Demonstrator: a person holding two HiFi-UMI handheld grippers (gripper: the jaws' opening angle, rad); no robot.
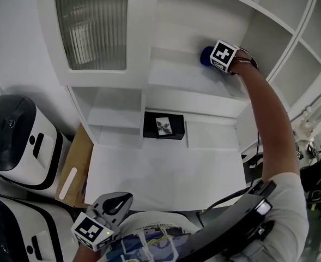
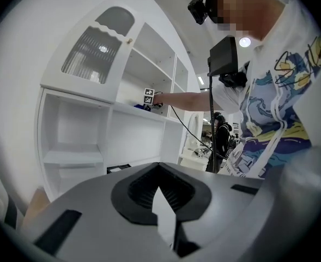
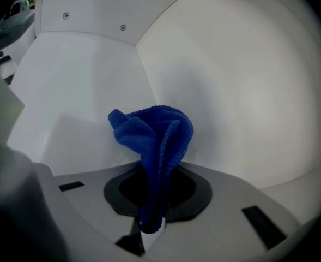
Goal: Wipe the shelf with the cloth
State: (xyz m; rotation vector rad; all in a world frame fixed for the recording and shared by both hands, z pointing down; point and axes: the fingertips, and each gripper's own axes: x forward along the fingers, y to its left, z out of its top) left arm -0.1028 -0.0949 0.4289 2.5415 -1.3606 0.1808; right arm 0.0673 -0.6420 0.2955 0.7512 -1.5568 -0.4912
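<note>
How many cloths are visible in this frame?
1. The blue cloth is clamped in the right gripper, at the back of the shelf. The left gripper, low in the head view, is shut on nothing. No other cloth shows.

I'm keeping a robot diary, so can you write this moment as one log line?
right gripper: shut on blue cloth | cloth: up at the shelf, near its back corner | left gripper: shut, empty, held low

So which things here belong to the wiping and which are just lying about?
Job: blue terry cloth, right gripper shut on it, white upper shelf.
Lying about: black flat box, brown wooden board, white-and-black rounded machine, idle left gripper.
</note>
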